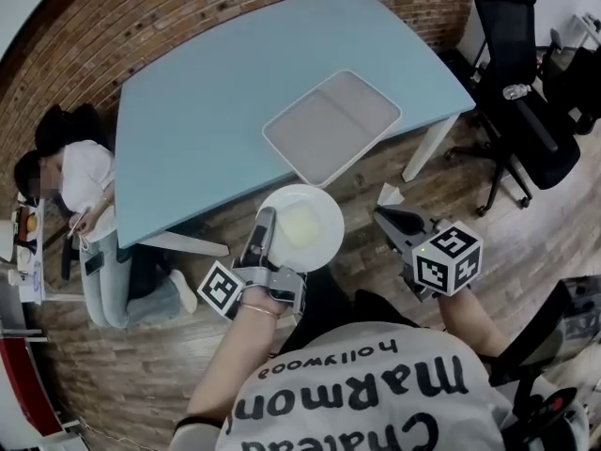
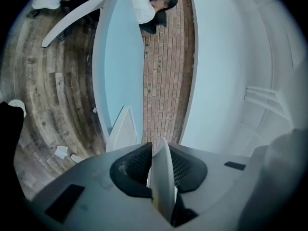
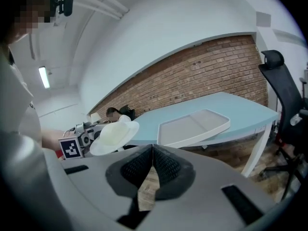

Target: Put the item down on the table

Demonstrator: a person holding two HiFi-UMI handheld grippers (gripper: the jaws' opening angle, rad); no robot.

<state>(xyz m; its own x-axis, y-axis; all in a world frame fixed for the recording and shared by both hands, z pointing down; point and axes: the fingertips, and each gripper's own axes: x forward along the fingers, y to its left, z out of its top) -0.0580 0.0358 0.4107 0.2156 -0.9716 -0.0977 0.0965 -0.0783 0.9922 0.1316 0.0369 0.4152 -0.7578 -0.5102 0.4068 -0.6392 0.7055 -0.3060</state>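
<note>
**Left gripper clamped on a plate, short of the desk's edge**

The left gripper [image 1: 264,225] has its two dark jaws closed on the rim of a round white ceramic plate [image 1: 302,225]. In the left gripper view the plate [image 2: 162,177] shows edge-on between the ribbed pads. It is held roughly level in the air over the wooden plank floor [image 1: 441,181], just off the near edge of the light-blue desk [image 1: 207,92] and not touching it.

Just beyond the plate, a shallow white rectangular tray with two compartments [image 1: 331,125] lies on the desk at that near edge, toward the right near corner. It is empty.

The right gripper [image 1: 390,219] hovers off the desk to the right of the plate. Its jaw tips meet with nothing between them.

A black office chair [image 1: 521,101] stands past the desk's right end. A person in a white top [image 1: 84,181] sits low beside the left end, against the red brick wall [image 1: 94,26].
</note>
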